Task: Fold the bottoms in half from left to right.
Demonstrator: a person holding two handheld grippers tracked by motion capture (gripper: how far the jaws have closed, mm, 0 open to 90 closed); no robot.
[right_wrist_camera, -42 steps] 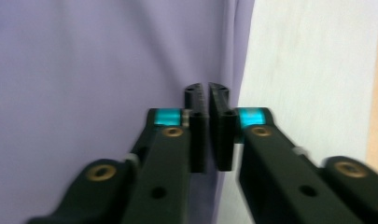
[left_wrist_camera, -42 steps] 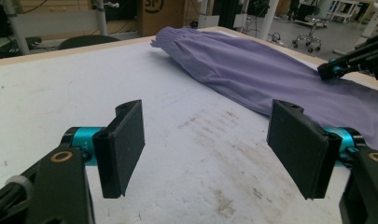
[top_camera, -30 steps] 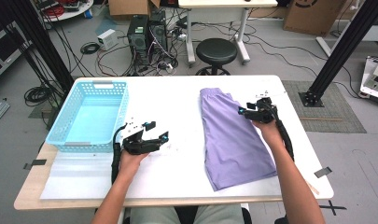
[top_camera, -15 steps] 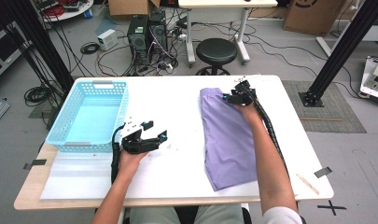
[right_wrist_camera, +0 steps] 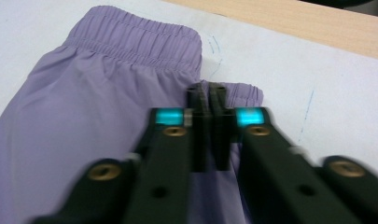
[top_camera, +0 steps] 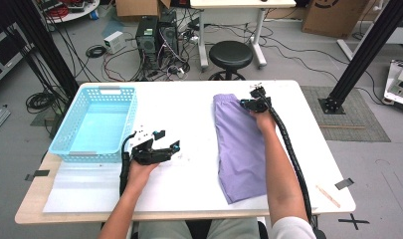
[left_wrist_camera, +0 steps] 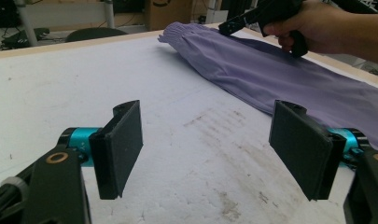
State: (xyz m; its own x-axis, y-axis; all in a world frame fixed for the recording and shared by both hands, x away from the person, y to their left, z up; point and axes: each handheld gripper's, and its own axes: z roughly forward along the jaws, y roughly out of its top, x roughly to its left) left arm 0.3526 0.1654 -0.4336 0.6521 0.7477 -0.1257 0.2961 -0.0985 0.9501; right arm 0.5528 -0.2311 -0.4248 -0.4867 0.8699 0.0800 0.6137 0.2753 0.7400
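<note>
- Gripping: right gripper (top_camera: pixel 252 103) has just closed its jaws, pinched together at the waistband end of the shorts (top_camera: pixel 241 144); a fold of purple fabric sits at the jaw tips (right_wrist_camera: pixel 208 93).
- Shorts lie flat on the table (top_camera: pixel 199 119), right of centre, waistband at the far end, legs running back toward the person.
- Left gripper (top_camera: pixel 161 149) rests on the table just beside the basket's near right corner, jaws wide apart with nothing between them, only bare tabletop (left_wrist_camera: pixel 205 140).
- Basket (top_camera: pixel 72 134), light blue, sits at the table's left side, well apart from the shorts.
- Left gripper view: right gripper (left_wrist_camera: pixel 233 23) sits on the shorts (left_wrist_camera: pixel 280 74) by the waistband.
</note>
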